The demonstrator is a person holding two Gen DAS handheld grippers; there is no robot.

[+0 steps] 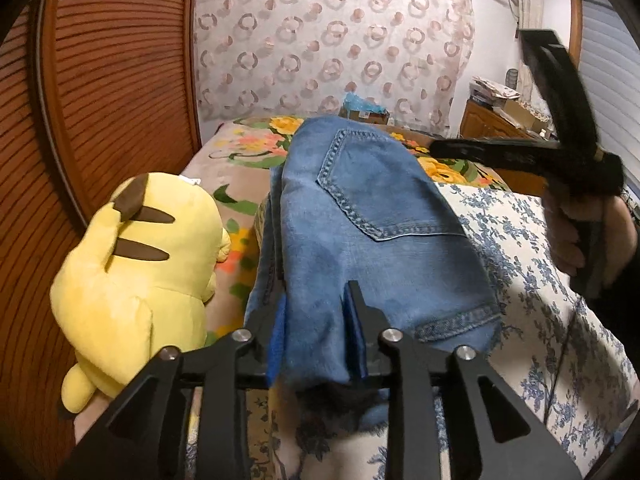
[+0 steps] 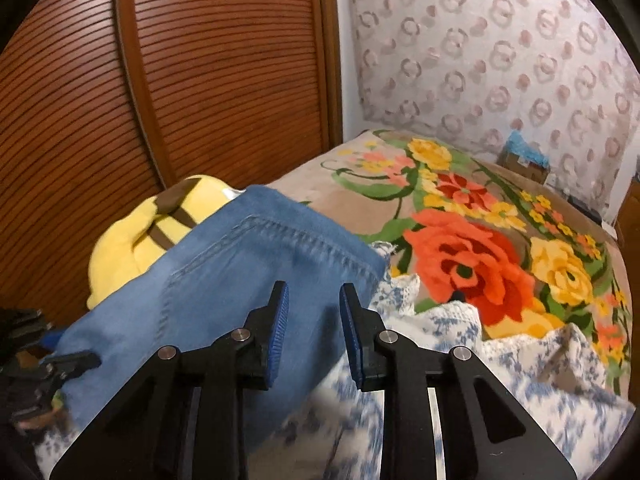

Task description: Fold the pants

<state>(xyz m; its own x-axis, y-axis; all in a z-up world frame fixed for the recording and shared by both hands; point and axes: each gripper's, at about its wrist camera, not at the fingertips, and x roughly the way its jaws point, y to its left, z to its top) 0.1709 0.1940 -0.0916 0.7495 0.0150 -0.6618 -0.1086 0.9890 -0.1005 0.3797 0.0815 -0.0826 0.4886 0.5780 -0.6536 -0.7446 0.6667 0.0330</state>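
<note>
Jeans [image 1: 360,216] on bed, pinched in left gripper [image 1: 316,320]; right gripper [image 2: 314,312] spread wide above (holding nothing).

You've got a yellow plush toy [image 1: 136,264] lying right next to the slatted wooden door [image 1: 104,80], on a big floral blanket [image 2: 472,248]. There's a blue-and-white flowered cover [image 1: 528,264] overlapping it, ring-patterned wallpaper [image 1: 332,36] behind, and a wooden dresser [image 1: 492,124] piled with clutter.
</note>
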